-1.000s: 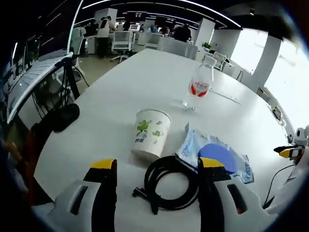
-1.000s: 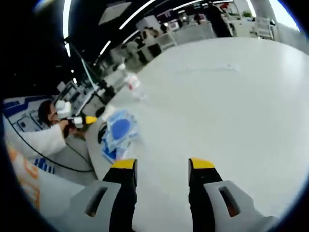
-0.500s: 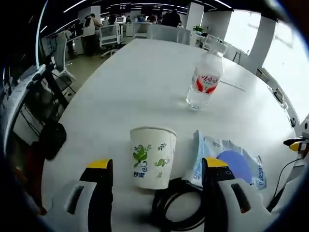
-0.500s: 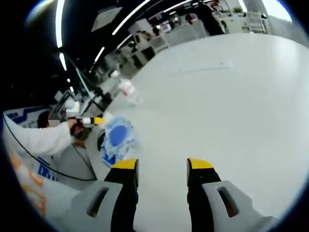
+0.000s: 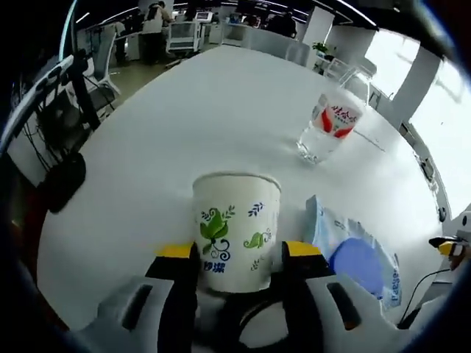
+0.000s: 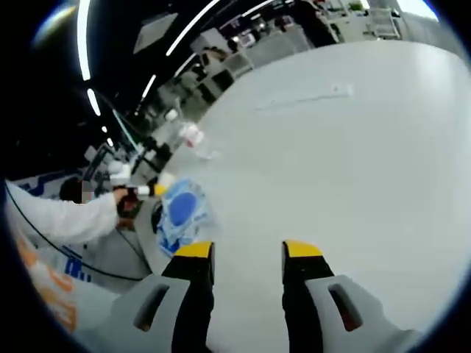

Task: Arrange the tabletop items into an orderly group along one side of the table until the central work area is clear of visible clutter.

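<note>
Left gripper view: cup [image 5: 235, 229] bracketed by the left gripper [image 5: 239, 254].
Jaws beside the cup, contact unclear; next: close, carry it toward the bottle [image 5: 329, 128]; right gripper [image 6: 247, 251] part-open, empty.

We see an open office beyond the white table [image 5: 184, 110], with swivel chairs [image 5: 180, 33] and desks at the far end, bright windows [image 5: 449, 103] on the right, and long ceiling light strips [image 6: 199, 18] overhead
</note>
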The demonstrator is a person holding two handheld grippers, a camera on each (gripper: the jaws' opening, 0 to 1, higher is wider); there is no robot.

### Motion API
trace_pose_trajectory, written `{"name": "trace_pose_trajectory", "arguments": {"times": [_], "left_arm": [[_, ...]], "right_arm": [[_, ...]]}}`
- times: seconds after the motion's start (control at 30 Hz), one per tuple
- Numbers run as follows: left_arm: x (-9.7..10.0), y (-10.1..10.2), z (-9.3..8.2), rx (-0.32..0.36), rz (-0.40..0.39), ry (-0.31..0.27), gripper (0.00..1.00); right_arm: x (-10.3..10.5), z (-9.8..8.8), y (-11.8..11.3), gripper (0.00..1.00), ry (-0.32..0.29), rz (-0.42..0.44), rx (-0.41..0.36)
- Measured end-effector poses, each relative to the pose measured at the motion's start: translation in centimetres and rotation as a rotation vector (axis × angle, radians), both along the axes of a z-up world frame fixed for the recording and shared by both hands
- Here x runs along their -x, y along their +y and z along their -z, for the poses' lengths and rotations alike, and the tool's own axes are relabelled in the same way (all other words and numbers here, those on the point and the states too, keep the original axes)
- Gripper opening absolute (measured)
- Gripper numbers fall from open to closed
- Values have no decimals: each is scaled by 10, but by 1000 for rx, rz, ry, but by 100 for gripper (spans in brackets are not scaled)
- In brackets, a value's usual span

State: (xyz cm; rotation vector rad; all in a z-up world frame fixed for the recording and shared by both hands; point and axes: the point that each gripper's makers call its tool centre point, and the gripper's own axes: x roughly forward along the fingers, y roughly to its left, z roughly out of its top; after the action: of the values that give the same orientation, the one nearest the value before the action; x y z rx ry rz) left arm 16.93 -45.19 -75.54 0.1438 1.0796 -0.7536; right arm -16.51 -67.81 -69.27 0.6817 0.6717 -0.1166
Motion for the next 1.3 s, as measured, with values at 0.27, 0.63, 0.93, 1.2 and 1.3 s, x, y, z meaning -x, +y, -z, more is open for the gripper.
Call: {"name": "trace_pose_trajectory", "arguments": {"times": [0.27, 0.63, 0.93, 1.2, 1.3], "left_arm": [[-5, -3, -7, 9, 21, -112, 39], [7, -31, -60, 46, 177, -367, 38], [50, -71, -84, 118, 287, -449, 38], [112, -124, -112, 312, 360, -452, 38], [131, -138, -115, 355, 396, -440, 38]], "right_arm": [[-2, -3, 3, 33, -12, -8, 2], [-1, -6, 1, 32, -30, 8, 2], [-9, -13, 5, 33, -62, -5, -6], [-11, -23, 6, 34, -103, 17, -38], [-14, -29, 8, 35, -132, 32, -68]]}}
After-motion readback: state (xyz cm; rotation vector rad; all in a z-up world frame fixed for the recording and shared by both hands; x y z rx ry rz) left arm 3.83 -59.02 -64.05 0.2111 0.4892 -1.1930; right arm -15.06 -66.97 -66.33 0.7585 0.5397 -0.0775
